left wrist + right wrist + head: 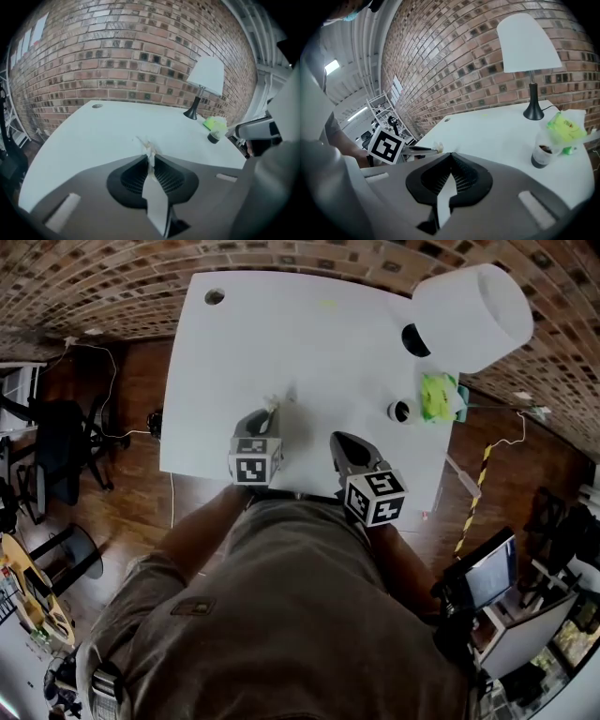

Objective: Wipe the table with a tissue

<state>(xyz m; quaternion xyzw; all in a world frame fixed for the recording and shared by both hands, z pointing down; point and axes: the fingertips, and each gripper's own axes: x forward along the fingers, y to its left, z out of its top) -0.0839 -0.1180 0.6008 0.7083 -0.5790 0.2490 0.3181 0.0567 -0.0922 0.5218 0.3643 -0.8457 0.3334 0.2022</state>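
Note:
A small crumpled white tissue is pinched in my left gripper, just above the near part of the white table. In the left gripper view the tissue sticks out from between the closed jaws of that gripper. My right gripper hovers to its right near the table's front edge. Its jaws are shut with nothing between them, as the right gripper view shows. That view also catches the left gripper's tip and the tissue at its left.
A white-shaded lamp stands at the table's far right. Near it are a small dark-lidded cup and a green tissue pack. A cable hole sits at the far left corner. Chairs stand on the wooden floor to the left.

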